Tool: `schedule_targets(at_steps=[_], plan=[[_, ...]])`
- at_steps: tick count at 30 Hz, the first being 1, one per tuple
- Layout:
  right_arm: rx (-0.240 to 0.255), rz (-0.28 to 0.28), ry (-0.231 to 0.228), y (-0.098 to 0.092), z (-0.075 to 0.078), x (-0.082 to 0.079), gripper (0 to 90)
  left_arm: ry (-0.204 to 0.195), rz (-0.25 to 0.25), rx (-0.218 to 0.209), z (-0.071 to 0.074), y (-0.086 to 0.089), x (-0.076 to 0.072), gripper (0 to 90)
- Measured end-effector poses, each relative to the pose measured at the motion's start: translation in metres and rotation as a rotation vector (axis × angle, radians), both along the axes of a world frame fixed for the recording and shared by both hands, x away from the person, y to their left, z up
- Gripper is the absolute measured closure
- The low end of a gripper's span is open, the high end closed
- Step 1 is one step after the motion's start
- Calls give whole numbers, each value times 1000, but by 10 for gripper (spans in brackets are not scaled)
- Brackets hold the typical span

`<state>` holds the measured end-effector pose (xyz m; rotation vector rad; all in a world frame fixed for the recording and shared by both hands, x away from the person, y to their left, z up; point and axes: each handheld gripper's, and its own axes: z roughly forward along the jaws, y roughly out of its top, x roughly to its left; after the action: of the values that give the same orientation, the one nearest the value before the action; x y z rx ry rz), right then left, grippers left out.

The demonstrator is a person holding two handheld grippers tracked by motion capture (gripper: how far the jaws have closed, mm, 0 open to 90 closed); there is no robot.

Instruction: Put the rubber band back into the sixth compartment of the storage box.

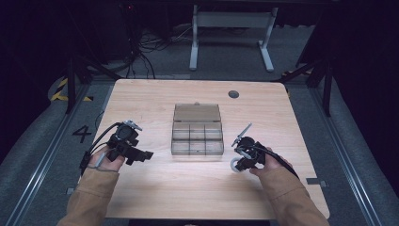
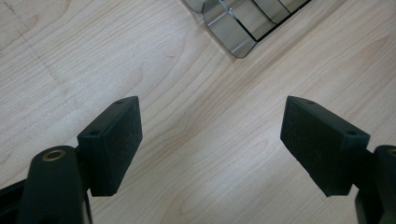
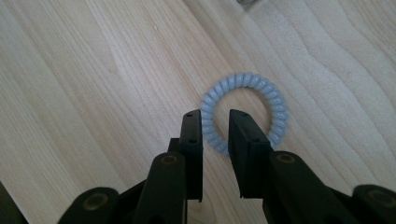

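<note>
A pale blue spiral hair tie (image 3: pixel 261 88) lies flat on the wooden table (image 1: pixel 155 193), in front of and to the right of a clear compartment box (image 1: pixel 196 129). My right gripper (image 3: pixel 215 115) points down at the tie, its near side between the jaws, which stand a little apart over it. In the high view the tie (image 1: pixel 233 165) shows at the tip of the right gripper (image 1: pixel 237 161). My left gripper (image 1: pixel 145 155) rests to the left of the box, wide open above bare wood. Its pads (image 2: pixel 116 140) hold nothing, and a corner of the box (image 2: pixel 236 28) shows beyond them.
The box's lid lies folded open toward the far side. A dark round cable port (image 1: pixel 233 94) sits near the table's far edge. Past the table stand a white desk frame (image 1: pixel 230 28) and loose cables on the floor (image 1: pixel 150 44).
</note>
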<state>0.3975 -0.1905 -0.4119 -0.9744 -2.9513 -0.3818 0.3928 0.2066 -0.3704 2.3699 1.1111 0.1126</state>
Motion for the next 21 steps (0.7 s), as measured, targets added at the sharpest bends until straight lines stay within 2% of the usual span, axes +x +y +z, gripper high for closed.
schedule_targets(at_steps=[7,14,21], plan=[[-16,24,17,5,-6,0,750,3,-4,-1,-1,-1,0,213],[-25,24,17,7,-11,1,742,5,-15,15,-3,-4,0,210],[-45,30,15,9,-15,2,740,-2,2,22,-3,-4,0,208]])
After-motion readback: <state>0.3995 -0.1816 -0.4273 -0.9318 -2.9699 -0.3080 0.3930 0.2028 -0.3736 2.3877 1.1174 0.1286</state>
